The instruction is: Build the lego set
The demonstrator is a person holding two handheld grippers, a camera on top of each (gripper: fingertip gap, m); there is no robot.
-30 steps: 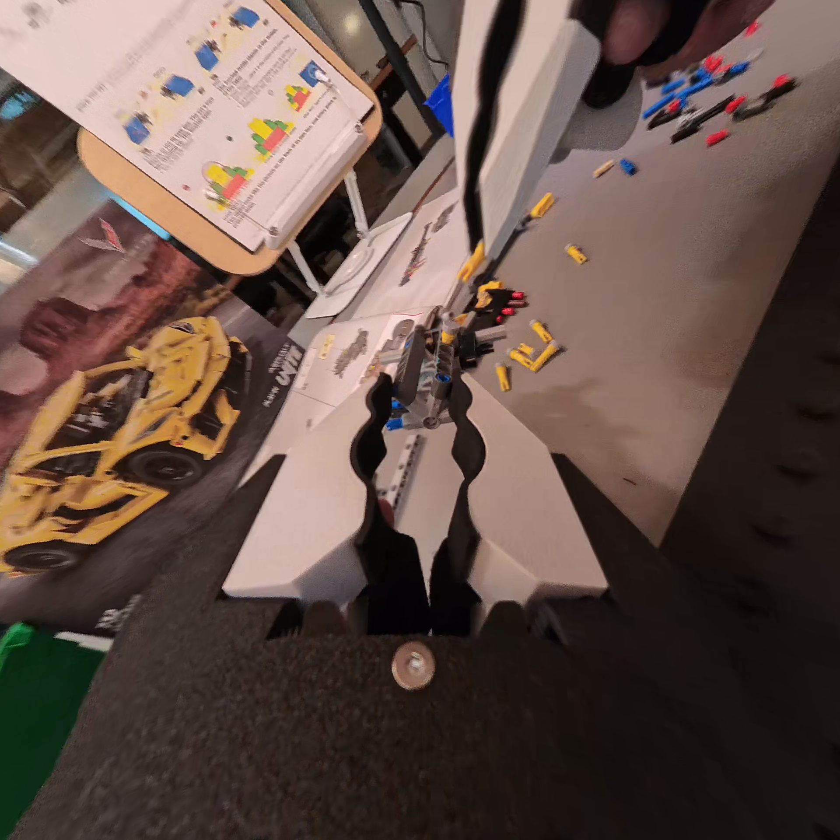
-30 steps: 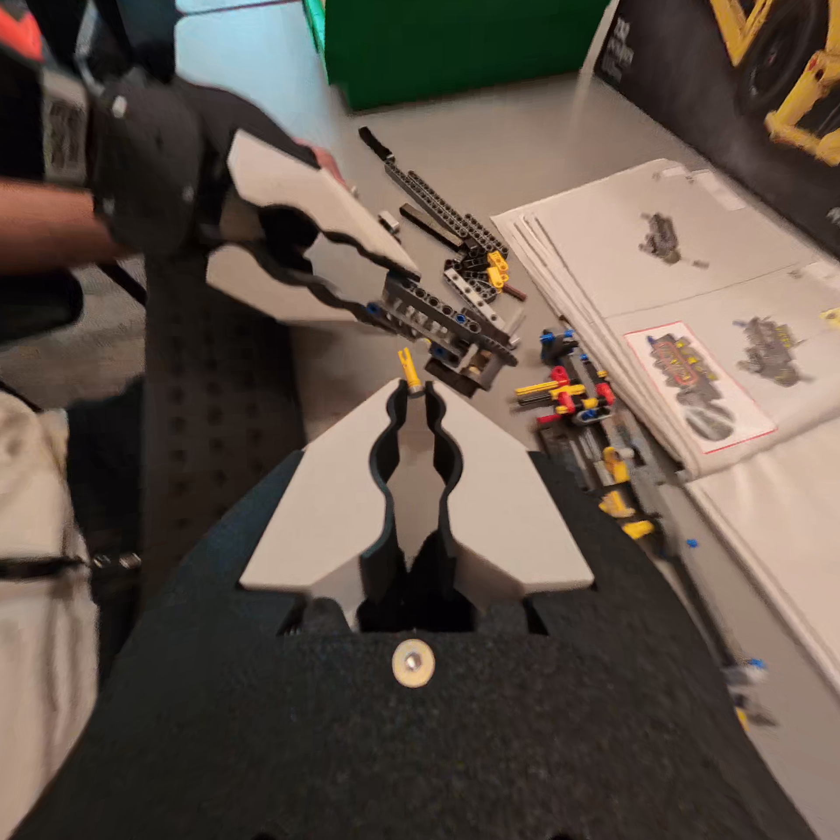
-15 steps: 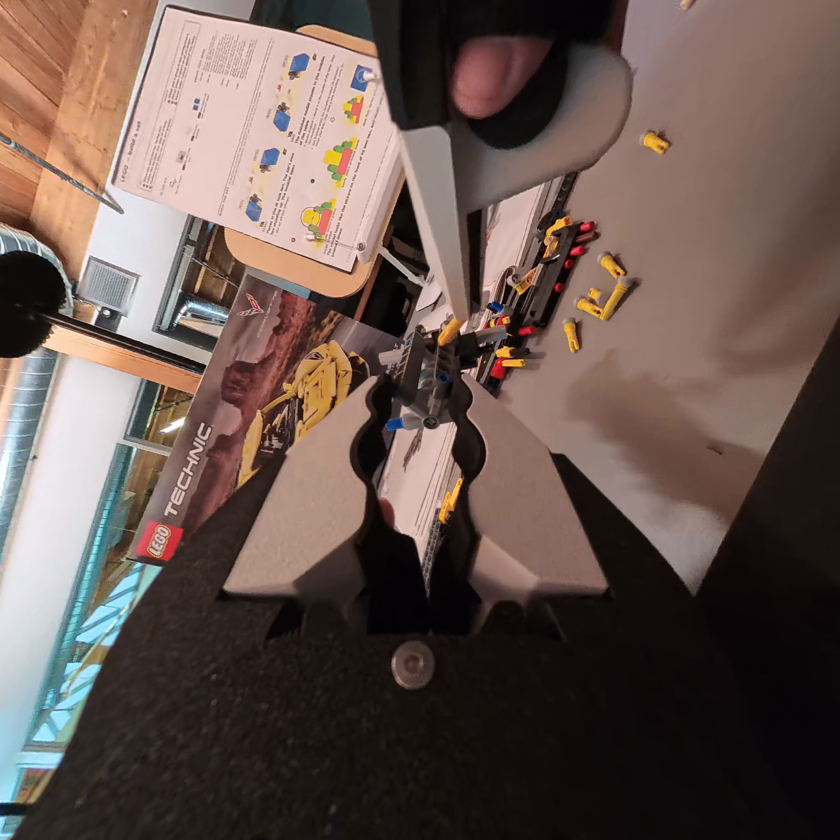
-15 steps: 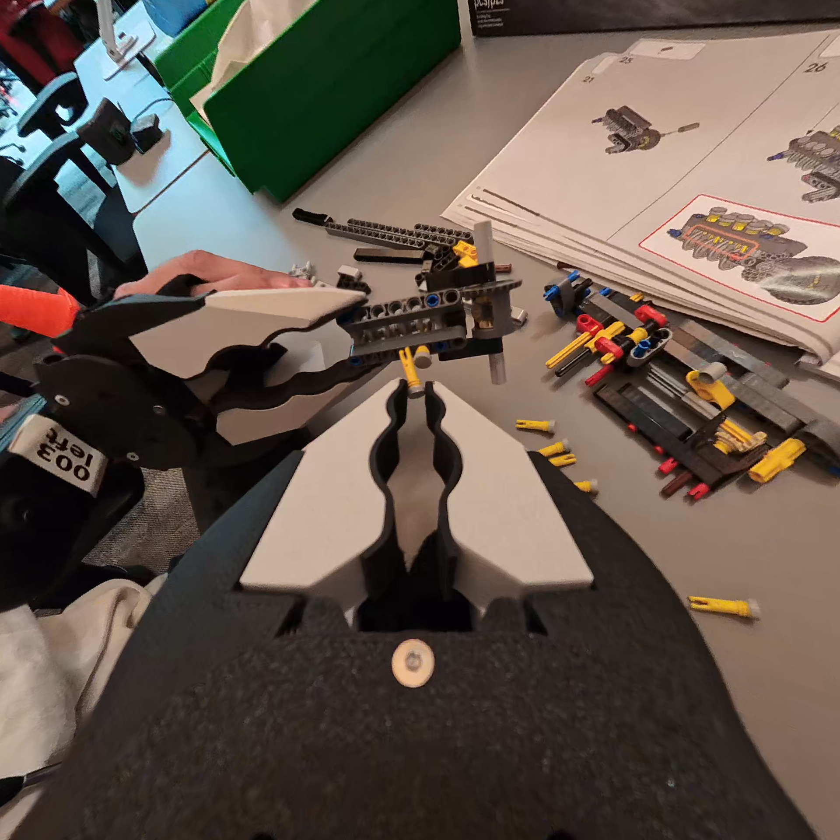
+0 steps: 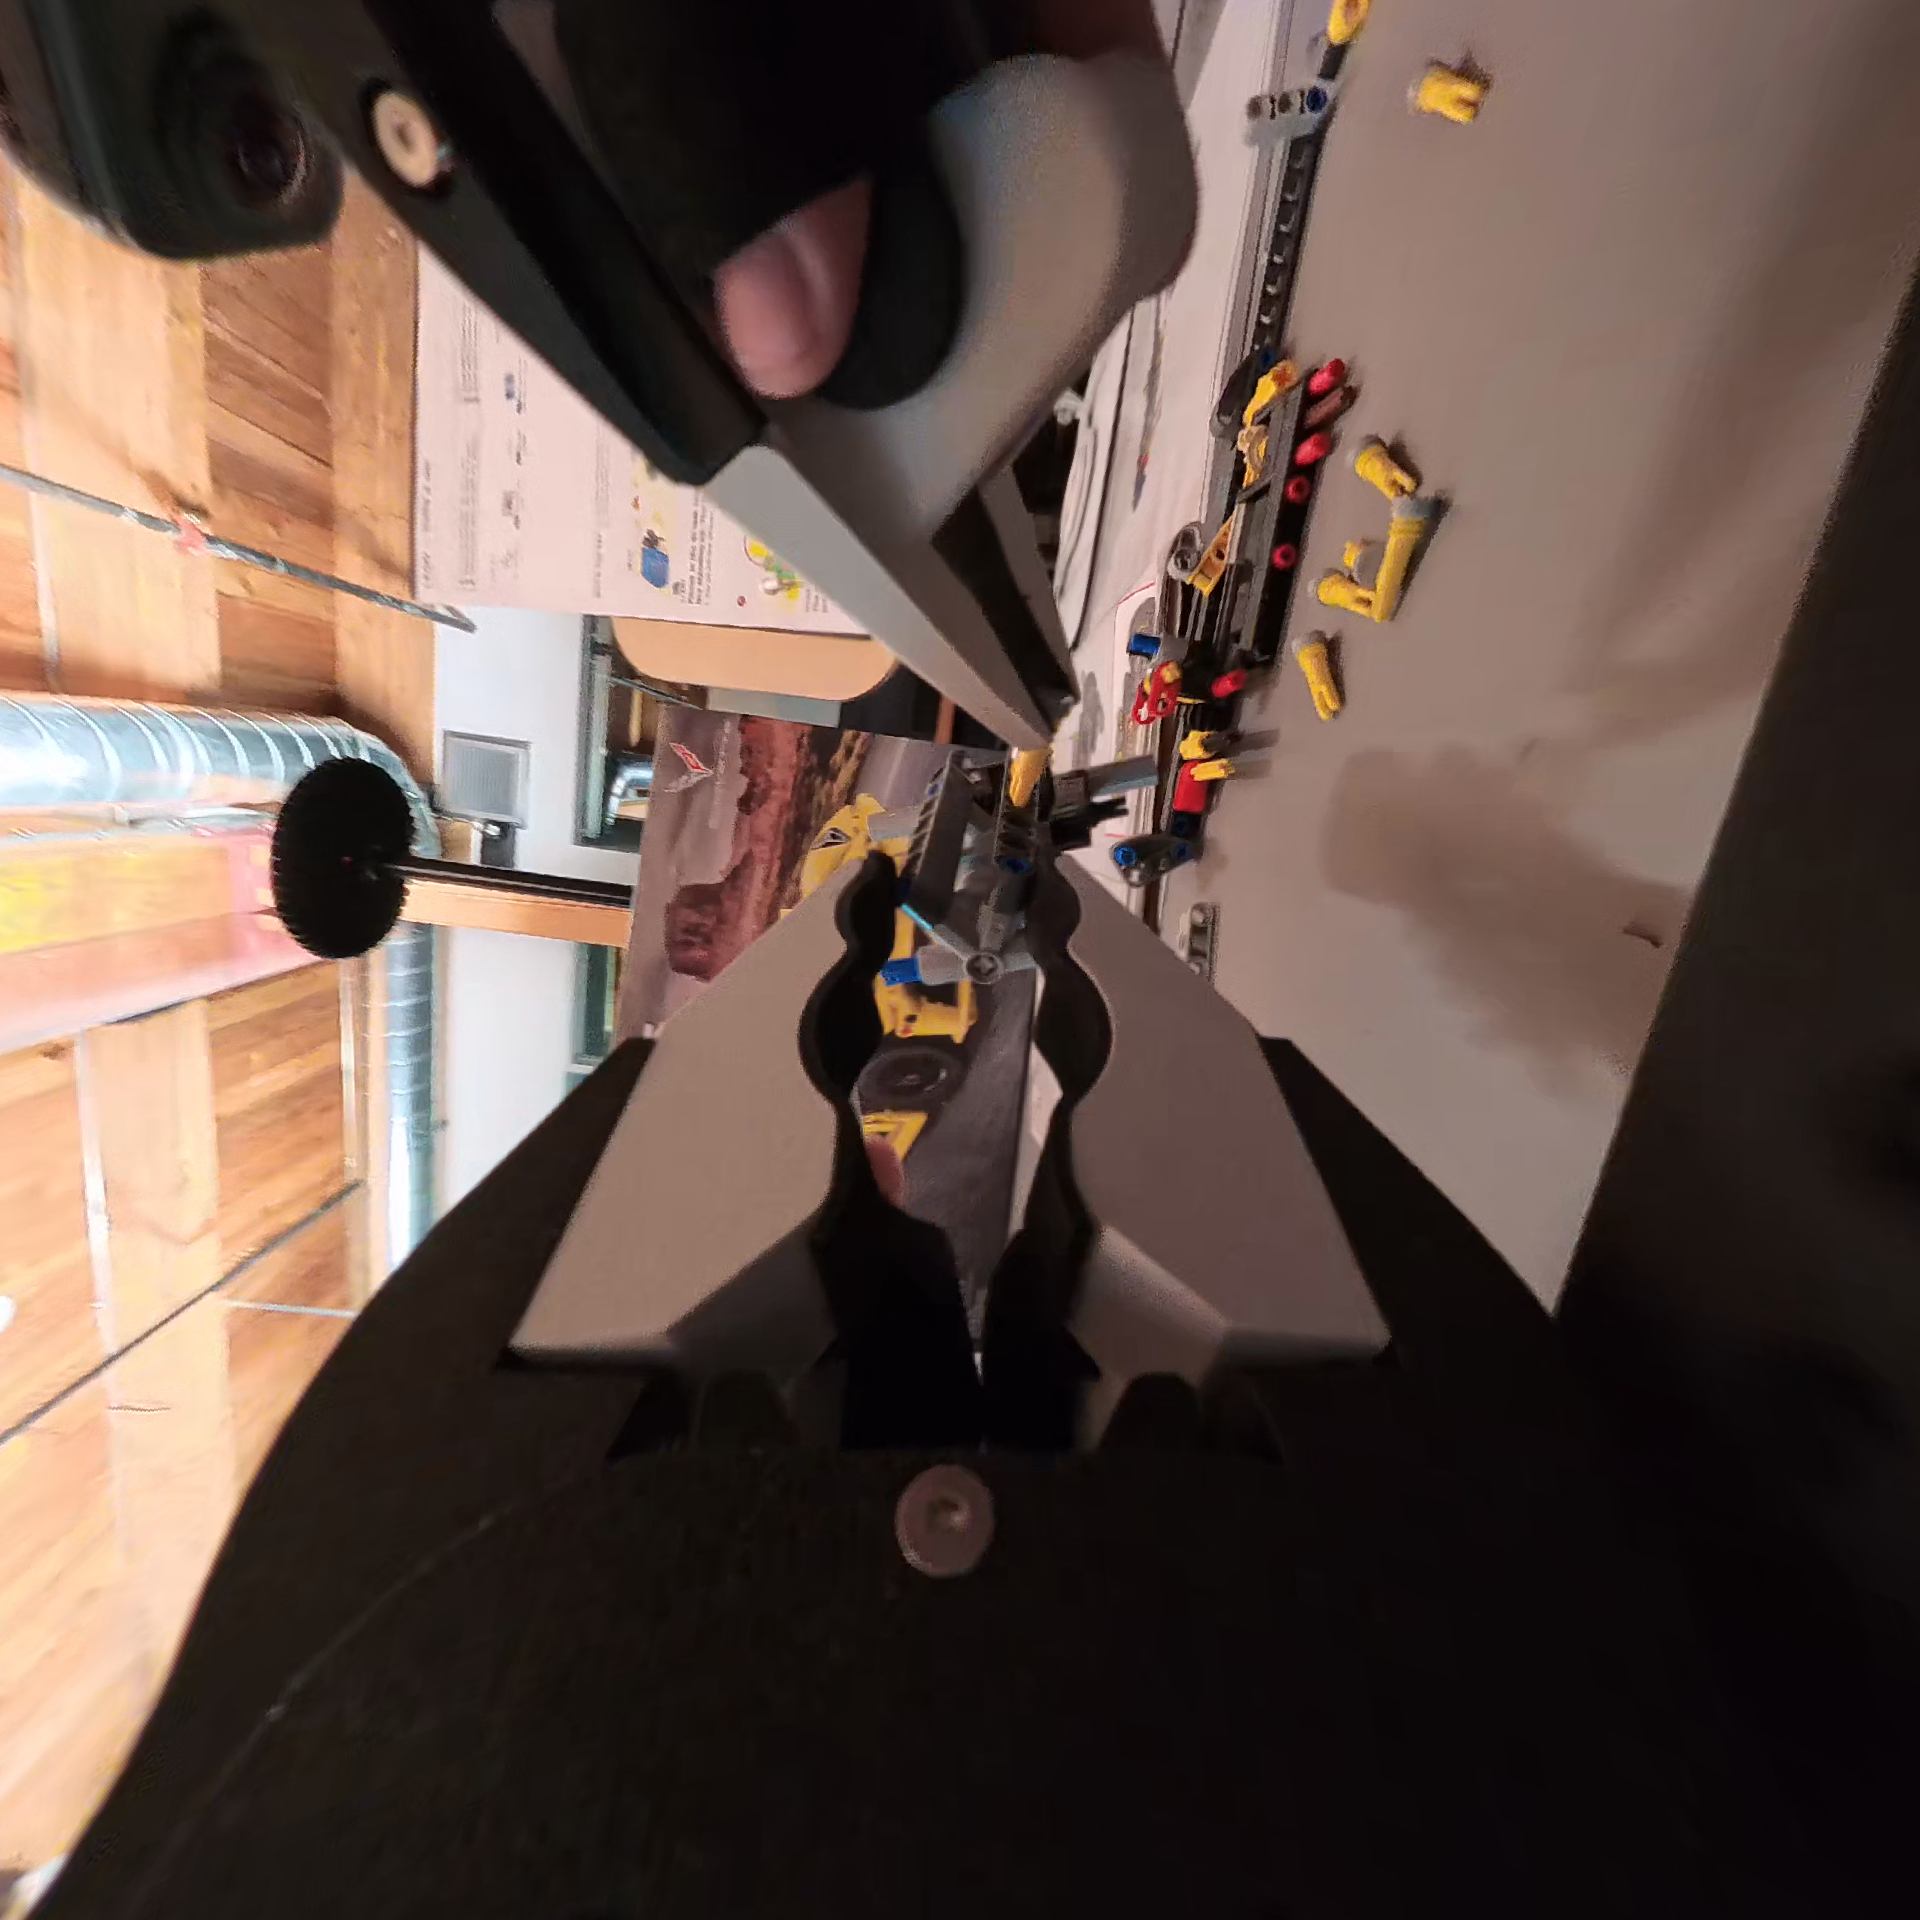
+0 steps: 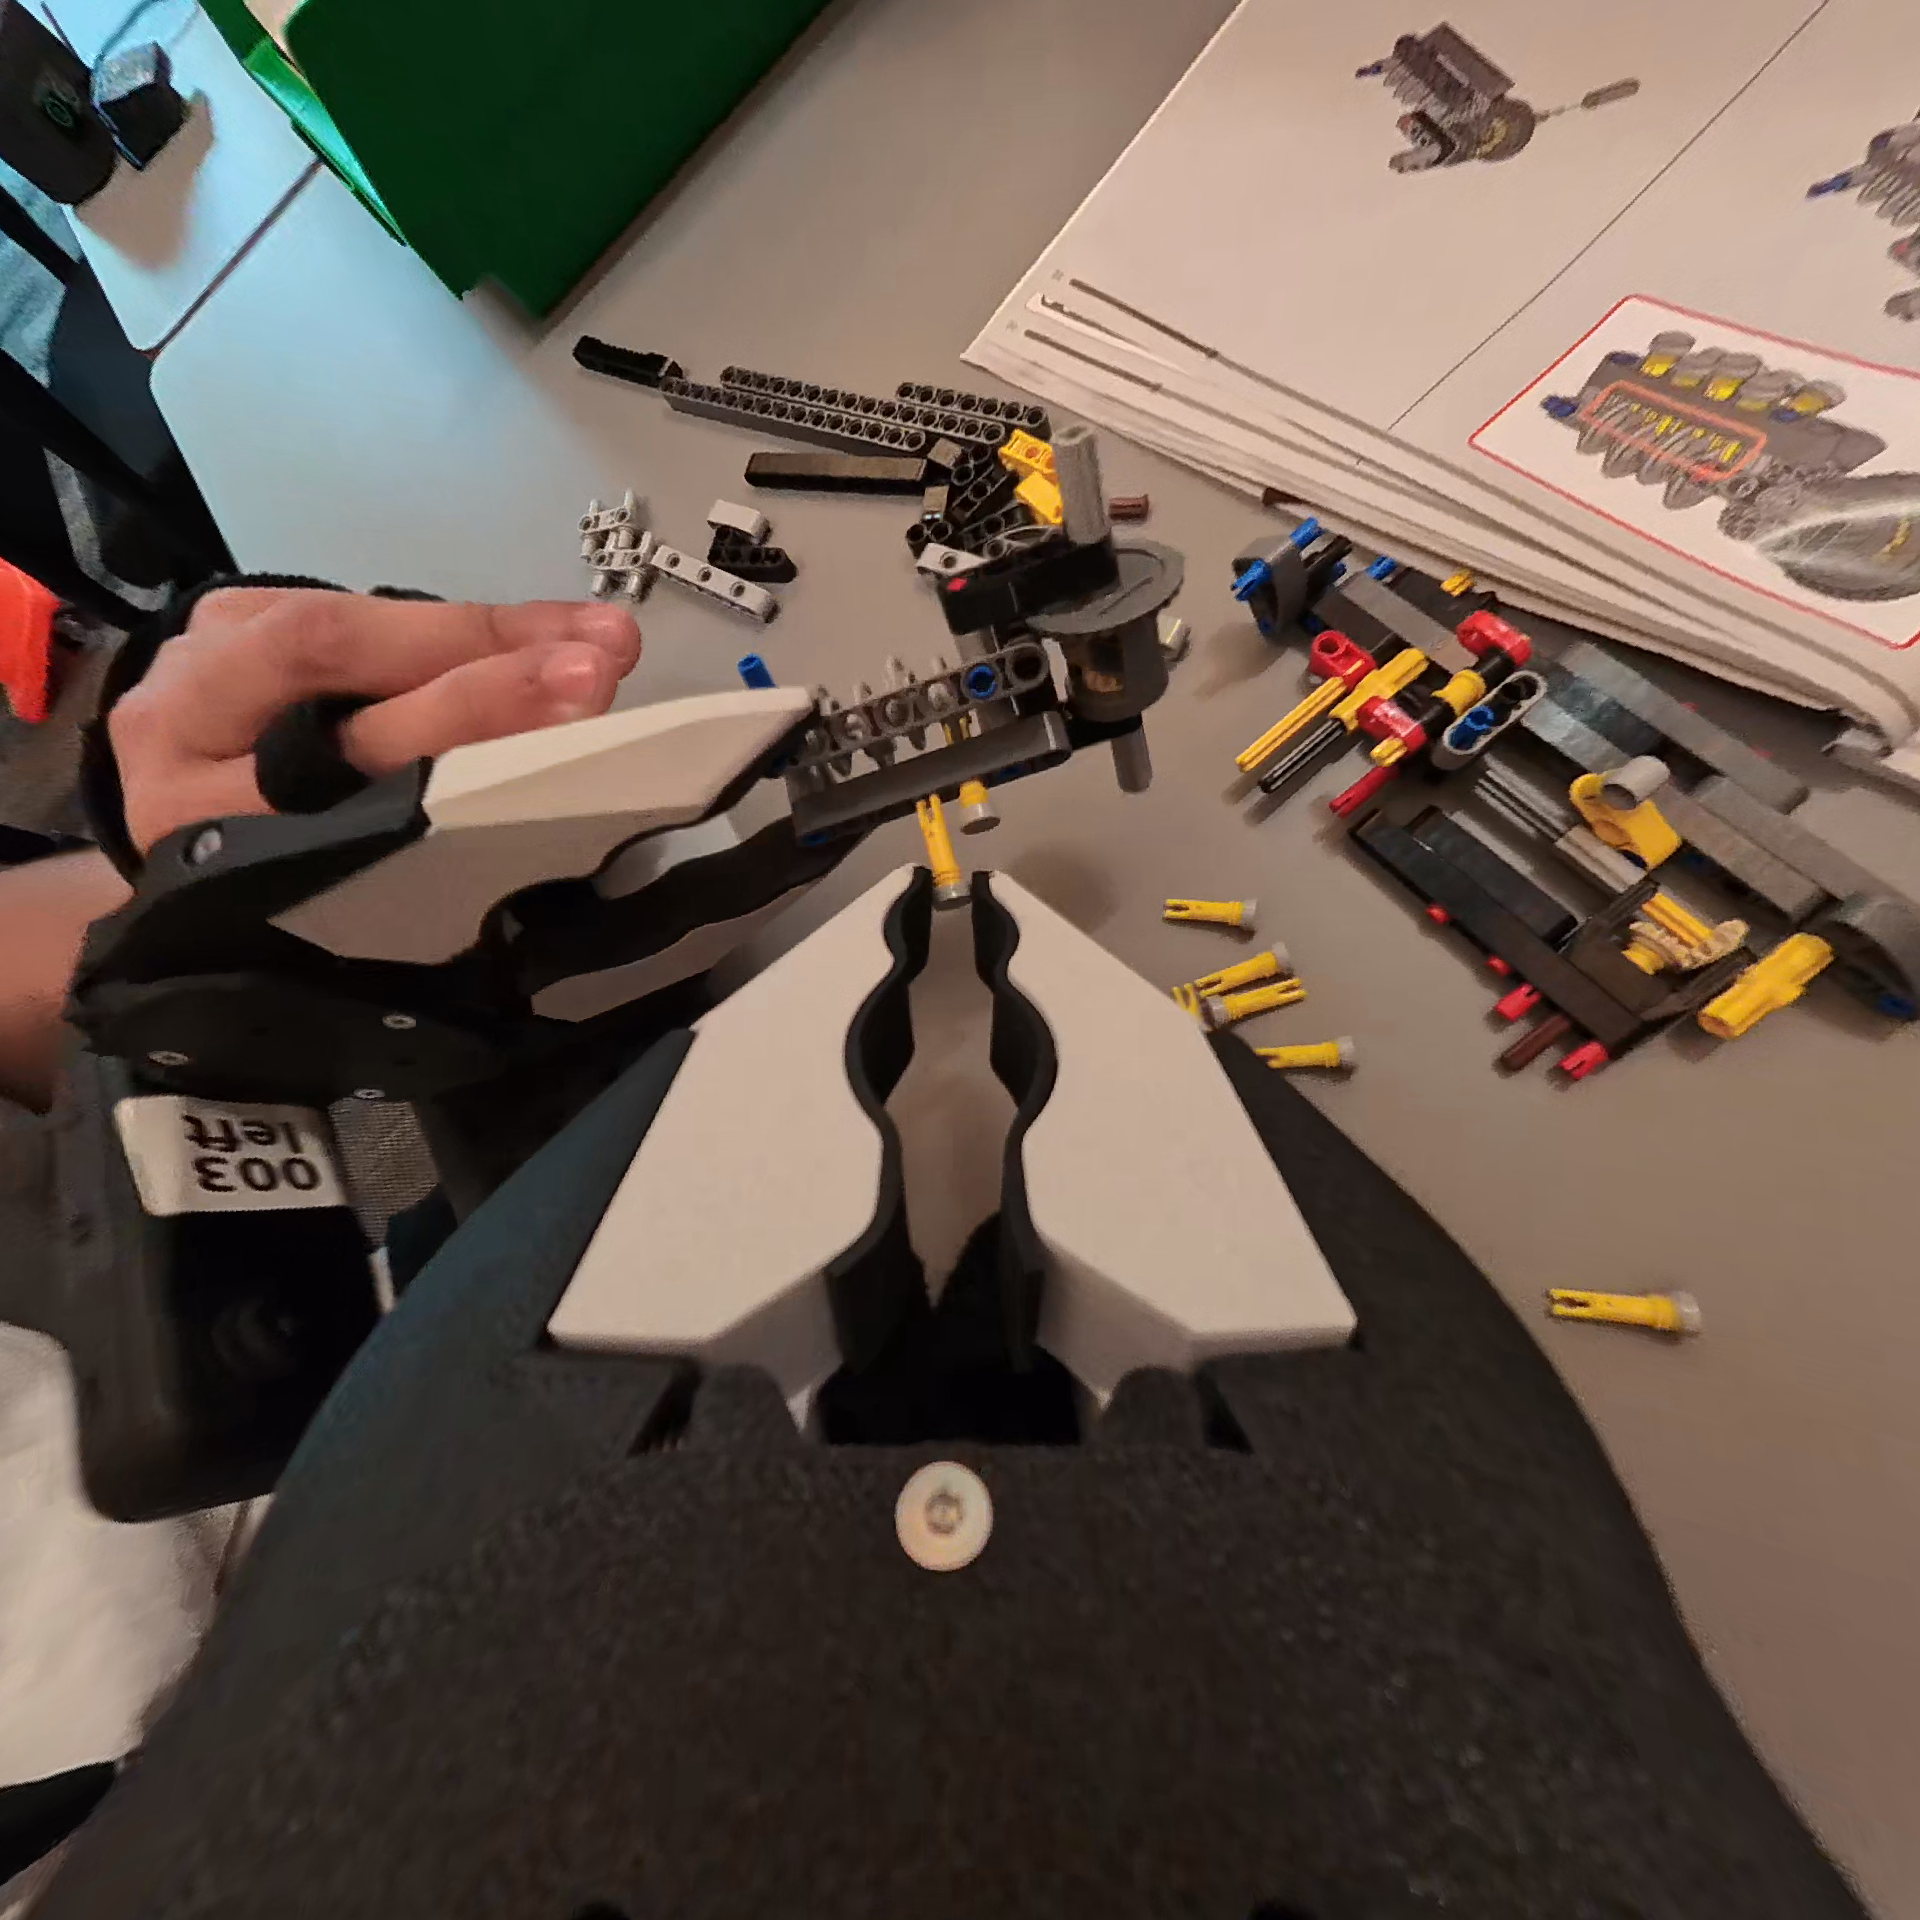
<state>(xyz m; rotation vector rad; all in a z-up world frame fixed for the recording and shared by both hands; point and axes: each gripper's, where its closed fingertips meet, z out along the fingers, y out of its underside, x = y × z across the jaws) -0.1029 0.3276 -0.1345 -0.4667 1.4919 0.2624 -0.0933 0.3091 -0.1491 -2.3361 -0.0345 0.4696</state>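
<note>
My left gripper (image 5: 961, 894) is shut on a grey and black lego assembly (image 5: 977, 862) and holds it above the table, rolled on its side. In the right wrist view the left gripper (image 6: 800, 769) comes in from the left with the assembly (image 6: 935, 727) at its tips. My right gripper (image 6: 948, 881) is shut on a yellow pin (image 6: 940, 847) with a grey end. The pin points up at the underside of the assembly's beam, touching or nearly touching it. In the left wrist view the right gripper (image 5: 1044, 727) reaches down from above with the pin (image 5: 1029, 774).
Loose yellow pins (image 6: 1247, 987) lie on the grey table (image 6: 1558, 1195). A row of sorted parts (image 6: 1507, 790) lies at right, next to the open instruction booklet (image 6: 1507, 260). Long black beams (image 6: 831, 416) and a green bin (image 6: 520, 125) are at the back. The set's box (image 5: 748, 862) stands behind.
The left gripper has rolled and lifted the assembly level. The right gripper has brought the yellow pin up under the assembly's beam, closing the gap.
</note>
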